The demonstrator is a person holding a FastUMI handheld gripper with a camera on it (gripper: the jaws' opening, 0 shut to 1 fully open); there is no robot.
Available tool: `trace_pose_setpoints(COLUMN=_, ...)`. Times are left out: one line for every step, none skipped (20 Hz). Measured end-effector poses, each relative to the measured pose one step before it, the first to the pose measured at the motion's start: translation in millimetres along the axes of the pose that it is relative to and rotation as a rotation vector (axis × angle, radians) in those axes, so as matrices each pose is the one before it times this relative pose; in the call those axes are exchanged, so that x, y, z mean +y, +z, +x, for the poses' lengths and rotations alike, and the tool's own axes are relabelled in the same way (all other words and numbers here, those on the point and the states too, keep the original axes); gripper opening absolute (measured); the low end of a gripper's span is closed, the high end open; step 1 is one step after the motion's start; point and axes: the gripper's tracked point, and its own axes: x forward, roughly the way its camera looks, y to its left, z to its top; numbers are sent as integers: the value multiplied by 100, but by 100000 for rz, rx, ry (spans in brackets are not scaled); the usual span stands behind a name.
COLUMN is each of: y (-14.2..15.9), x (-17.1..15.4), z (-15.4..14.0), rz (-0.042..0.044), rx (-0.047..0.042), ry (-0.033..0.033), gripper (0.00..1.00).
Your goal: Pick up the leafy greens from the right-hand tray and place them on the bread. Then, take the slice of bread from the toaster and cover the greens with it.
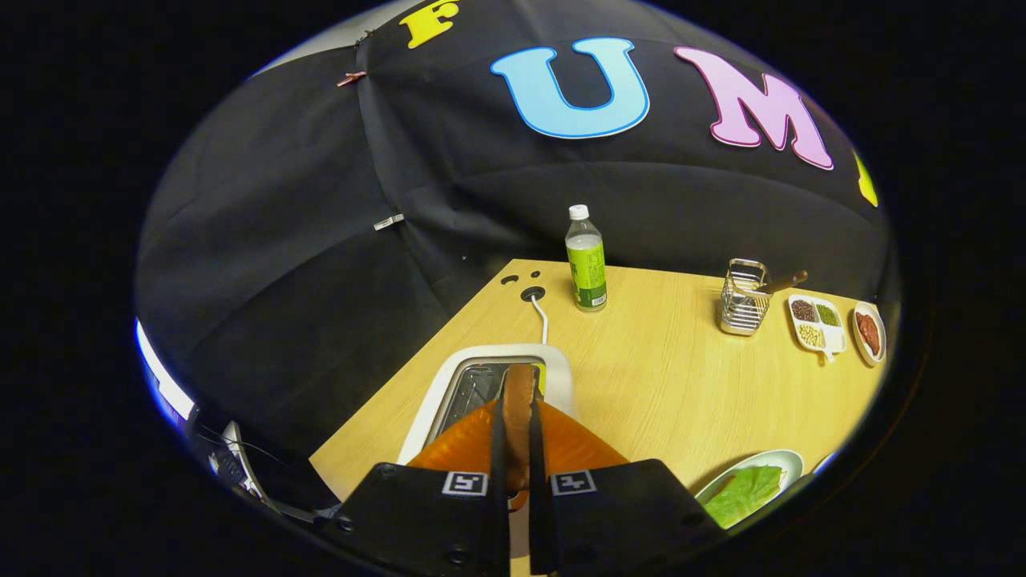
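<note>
While the gripper (517,449) hangs over the toaster (489,385), its two fingers stand nearly together with the slice of bread (518,417) edge-on between them; both appear to press on its faces, so I read it as gripped. The slice looks just above or barely out of the slot; whether its lower edge is free I cannot tell.

Handling, judged: toast is light and fairly stiff but crumbly. A hold across the flat faces near the upper edge suits it. Squeeze gently, since too much force would crack the crust. Lift it straight out to avoid snagging the slot.

Just beside the fingers, on the right, a plate (789,458) carries the leafy greens (745,493), which look soft and limp. Whether bread lies under them is hidden.

The wooden table (665,385) is pale, smooth and level. The toaster's cable (542,316) runs back to a grommet hole (532,294). Beyond it stands a plastic bottle (586,260). Further right are a wire utensil holder (741,298), a divided dish of beans (816,323) and a small dish of red food (869,332). Black cloth walls (321,240) close the booth behind.
</note>
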Motion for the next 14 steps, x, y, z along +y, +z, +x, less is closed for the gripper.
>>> trace_pose_setpoints(y=335, x=1, z=-137, rz=575, rx=-936, ry=-3, gripper=11)
trace_pose_setpoints(y=705, x=-111, z=-467, rz=240, rx=-1756, ry=-203, gripper=11)
trace_pose_setpoints(y=814, x=50, z=-450, rz=506, rx=-2234, ry=-91, gripper=11)
trace_pose_setpoints(y=1019, x=-183, z=-565, rz=670, rx=-2286, ry=-721, gripper=11)
trace_pose_setpoints(y=897, x=-121, z=-613, rz=964, rx=-2016, ry=-265, gripper=11)
trace_pose_setpoints(y=967, x=-10, z=-734, rz=1097, rx=-1780, ry=363, gripper=11)
trace_pose_setpoints(y=967, x=-113, z=-768, rz=892, rx=-1771, ry=422, gripper=11)
trace_pose_setpoints(y=1082, x=-147, z=-876, rz=612, rx=-1905, ry=420, gripper=11)
trace_pose_setpoints(y=966, x=-141, z=-792, rz=581, rx=-1804, ry=737, gripper=11)
trace_pose_setpoints(y=1046, x=-281, z=-941, rz=353, rx=-2014, ry=230, gripper=11)
trace_pose_setpoints(y=1006, x=-437, z=-900, rz=484, rx=-1926, ry=183, gripper=11)
trace_pose_setpoints(y=911, x=-455, z=-875, rz=679, rx=-1536, ry=22, gripper=11)
trace_pose_setpoints(y=736, x=-557, z=-1042, rz=978, rx=-1410, ry=42, gripper=11)
trace_pose_setpoints(y=646, x=-824, z=-947, rz=98, rx=-555, ry=-645, gripper=11)
